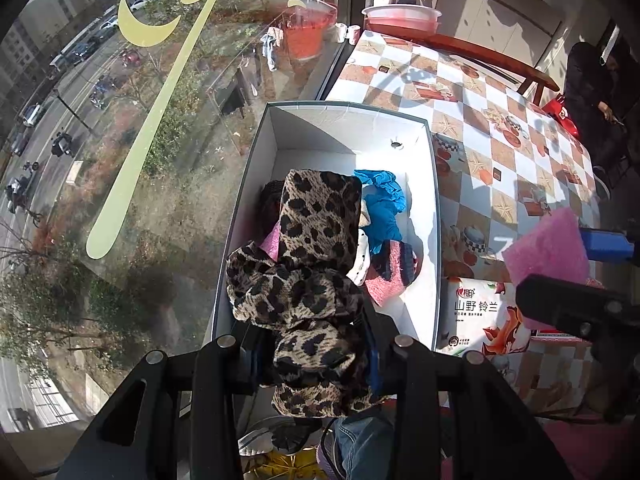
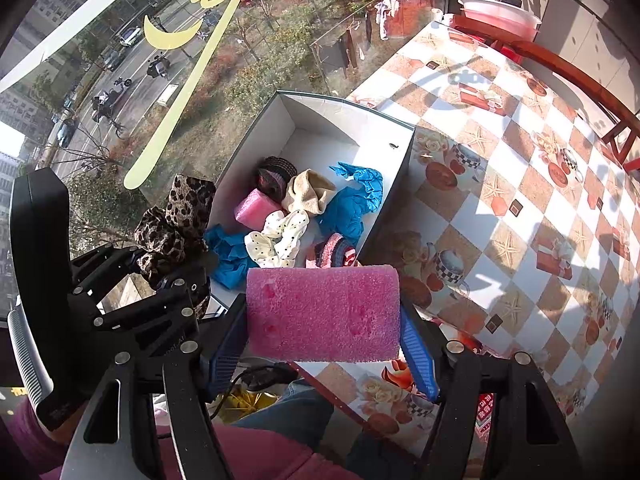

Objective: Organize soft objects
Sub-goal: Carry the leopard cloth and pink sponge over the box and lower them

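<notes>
My left gripper (image 1: 316, 360) is shut on a leopard-print cloth (image 1: 308, 264) and holds it above the near end of a white cardboard box (image 1: 340, 132). The cloth also shows in the right wrist view (image 2: 176, 220). My right gripper (image 2: 324, 336) is shut on a pink foam block (image 2: 323, 314), held above the table just in front of the box (image 2: 352, 128). In the box lie blue gloves (image 2: 356, 200), a small pink foam piece (image 2: 252, 208), a beige sock (image 2: 310, 192), a white dotted cloth (image 2: 280, 236) and a pink striped sock (image 2: 332, 250).
The box stands at the left edge of a table with a checkered patterned cloth (image 1: 500, 120), right beside a large window (image 1: 120, 120). A tissue pack (image 1: 484, 316) lies right of the box. A pink basin (image 1: 400, 16) and a red wooden chair (image 1: 500, 60) stand at the far end.
</notes>
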Action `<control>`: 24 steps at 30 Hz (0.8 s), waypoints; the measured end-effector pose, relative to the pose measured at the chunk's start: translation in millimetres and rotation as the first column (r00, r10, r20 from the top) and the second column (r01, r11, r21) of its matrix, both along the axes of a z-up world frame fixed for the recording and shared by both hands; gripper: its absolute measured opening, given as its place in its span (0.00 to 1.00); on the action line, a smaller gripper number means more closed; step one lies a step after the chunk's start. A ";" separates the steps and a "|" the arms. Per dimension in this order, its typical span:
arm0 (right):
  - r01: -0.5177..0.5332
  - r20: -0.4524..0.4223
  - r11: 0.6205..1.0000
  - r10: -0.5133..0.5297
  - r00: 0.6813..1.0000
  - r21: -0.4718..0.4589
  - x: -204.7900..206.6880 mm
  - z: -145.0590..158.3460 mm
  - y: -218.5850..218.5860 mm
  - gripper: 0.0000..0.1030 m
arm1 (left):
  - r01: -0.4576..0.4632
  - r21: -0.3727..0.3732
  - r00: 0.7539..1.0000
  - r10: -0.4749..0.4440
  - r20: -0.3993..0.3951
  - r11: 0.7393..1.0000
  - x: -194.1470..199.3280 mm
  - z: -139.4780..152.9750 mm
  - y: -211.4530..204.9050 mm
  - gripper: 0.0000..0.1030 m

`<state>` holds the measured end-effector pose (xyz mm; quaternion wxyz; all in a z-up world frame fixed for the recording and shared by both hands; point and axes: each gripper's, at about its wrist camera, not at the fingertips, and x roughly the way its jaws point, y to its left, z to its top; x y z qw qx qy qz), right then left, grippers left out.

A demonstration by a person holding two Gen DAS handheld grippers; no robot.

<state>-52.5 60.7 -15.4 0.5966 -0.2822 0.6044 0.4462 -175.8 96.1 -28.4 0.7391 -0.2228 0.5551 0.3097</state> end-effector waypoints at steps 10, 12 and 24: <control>-0.005 -0.004 1.000 0.005 1.000 -0.002 0.7 -1.1 3.9 0.69 | -0.006 -0.002 1.000 0.006 -0.002 1.000 -3.4 -2.2 2.5 0.40; -0.004 -0.004 1.000 0.004 1.000 -0.002 0.6 -1.2 4.0 0.69 | -0.006 -0.001 1.000 0.006 -0.001 1.000 -2.7 -2.1 2.1 0.40; -0.005 -0.008 1.000 0.005 1.000 -0.004 0.8 -1.5 4.4 0.69 | -0.008 -0.002 1.000 0.008 -0.001 1.000 -2.3 -1.6 1.7 0.40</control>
